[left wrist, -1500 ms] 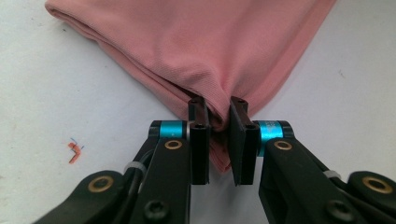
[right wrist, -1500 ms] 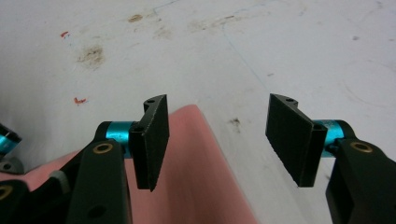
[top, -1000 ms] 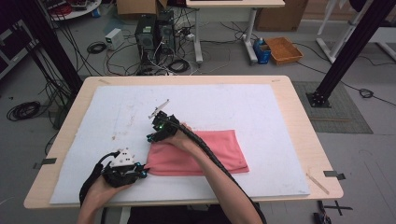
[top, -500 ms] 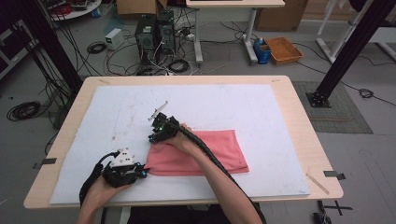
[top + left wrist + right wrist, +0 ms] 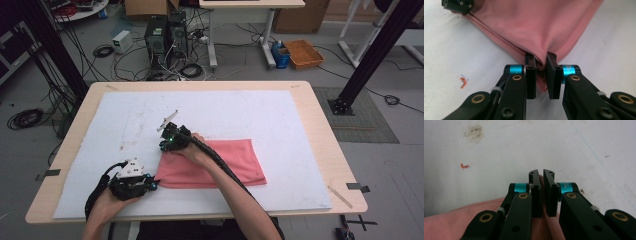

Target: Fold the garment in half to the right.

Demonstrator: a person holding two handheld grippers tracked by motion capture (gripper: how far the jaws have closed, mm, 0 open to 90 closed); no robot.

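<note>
A pink folded cloth (image 5: 227, 162) lies on the white sheet (image 5: 260, 115) that covers the table. My left gripper (image 5: 153, 184) is shut on the cloth's near left corner; in the left gripper view its pads (image 5: 531, 65) pinch the bunched pink layers (image 5: 536, 25). My right gripper (image 5: 165, 147) is at the cloth's far left corner, its arm reaching across the cloth. Its jaws have just been closing, and in the right gripper view its fingertips (image 5: 541, 173) press a thin fold of pink cloth (image 5: 454, 220). The left gripper view also catches the right gripper (image 5: 457, 5) at the far corner.
A brown stain (image 5: 475, 131) and a small orange mark (image 5: 464, 165) dot the sheet left of the cloth. Wooden table edges (image 5: 325, 135) frame the sheet. Computers (image 5: 165, 35), cables and an orange crate (image 5: 304, 53) sit on the floor beyond.
The right gripper's jaws have closed on the cloth's far left corner. Both hands have stayed where they were, and the cloth has not shifted.
</note>
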